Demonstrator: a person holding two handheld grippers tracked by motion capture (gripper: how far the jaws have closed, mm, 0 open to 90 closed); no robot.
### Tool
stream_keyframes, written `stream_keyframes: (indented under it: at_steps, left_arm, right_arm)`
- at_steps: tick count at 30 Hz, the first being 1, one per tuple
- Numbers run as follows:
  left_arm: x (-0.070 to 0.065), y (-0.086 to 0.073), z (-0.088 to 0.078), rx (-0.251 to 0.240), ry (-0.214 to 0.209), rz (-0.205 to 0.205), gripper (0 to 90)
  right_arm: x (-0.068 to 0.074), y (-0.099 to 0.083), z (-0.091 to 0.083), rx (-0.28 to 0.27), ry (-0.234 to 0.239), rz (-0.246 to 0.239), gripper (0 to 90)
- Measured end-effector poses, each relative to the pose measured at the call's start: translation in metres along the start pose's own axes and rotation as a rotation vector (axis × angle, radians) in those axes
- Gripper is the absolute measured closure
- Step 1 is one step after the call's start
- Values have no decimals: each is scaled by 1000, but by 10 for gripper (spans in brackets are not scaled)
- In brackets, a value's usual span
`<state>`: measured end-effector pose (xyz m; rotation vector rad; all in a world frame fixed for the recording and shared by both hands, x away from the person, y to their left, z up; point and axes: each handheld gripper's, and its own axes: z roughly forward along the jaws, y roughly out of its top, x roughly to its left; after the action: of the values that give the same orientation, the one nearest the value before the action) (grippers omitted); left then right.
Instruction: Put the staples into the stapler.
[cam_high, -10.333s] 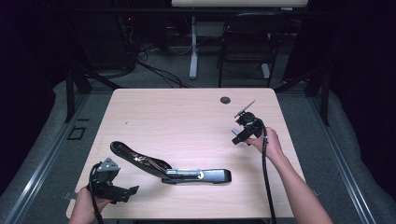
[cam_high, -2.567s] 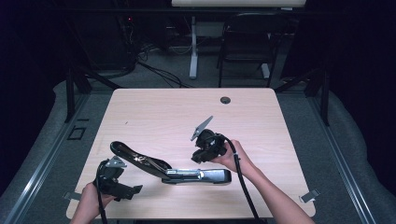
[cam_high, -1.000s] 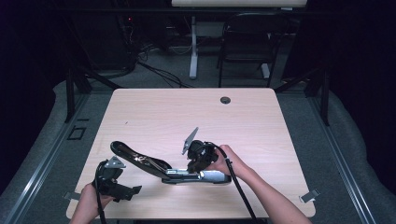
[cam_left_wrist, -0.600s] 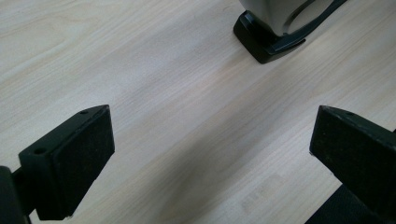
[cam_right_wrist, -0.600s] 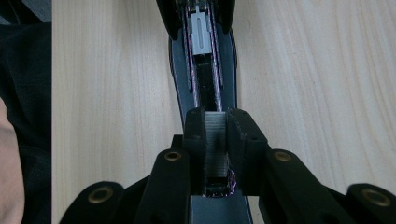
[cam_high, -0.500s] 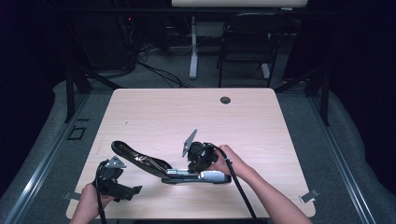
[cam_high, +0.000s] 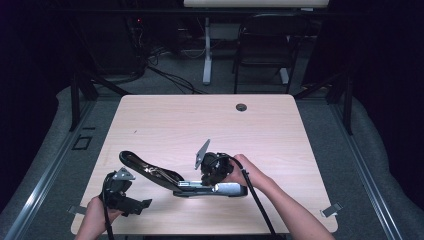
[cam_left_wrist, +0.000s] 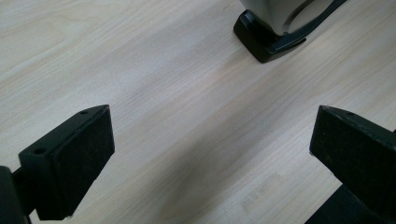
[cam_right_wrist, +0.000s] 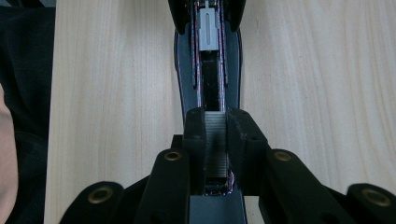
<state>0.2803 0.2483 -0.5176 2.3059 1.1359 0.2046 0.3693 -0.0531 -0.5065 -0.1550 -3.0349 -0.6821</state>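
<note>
Staples (cam_right_wrist: 215, 140) sit pinched between the two black jaws of the right gripper (cam_right_wrist: 215, 125), a short silver strip held over the open magazine channel of the stapler (cam_right_wrist: 208, 79). The jaws stand close together, pressing the strip from both sides, and the strip lies in line with the channel, with the grey pusher showing farther along it.

From the high view, the stapler (cam_high: 212, 189) lies opened out on the near half of the table (cam_high: 165, 120), its silver and black base near the middle of the near edge and its black top arm swung up and away to the left. The right gripper (cam_high: 211, 175) is directly above the base, held by the person's right hand (cam_high: 247, 172), with its cable trailing back toward the near edge.

Left of the stapler, near the near-left corner, the left gripper (cam_high: 131, 202) is held low over the wood. In its own view its jaws stand wide apart with bare tabletop between them and nothing gripped; one end of the stapler (cam_left_wrist: 275, 32) lies beyond them, well apart from the pads.
</note>
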Motion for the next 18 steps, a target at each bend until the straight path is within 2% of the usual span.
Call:
stream_keyframes:
  at_steps: [5, 8, 18]
  left_arm:
    - [0, -1, 0, 3, 0, 2, 0]
    - [0, -1, -1, 6, 0, 2, 0]
    - [0, -2, -2, 8, 2, 1, 0]
  right_arm:
    - [1, 1, 1, 6, -6, -14, 780]
    - [2, 1, 3, 29, -13, -33, 779]
    - [-4, -3, 1, 8, 23, -26, 779]
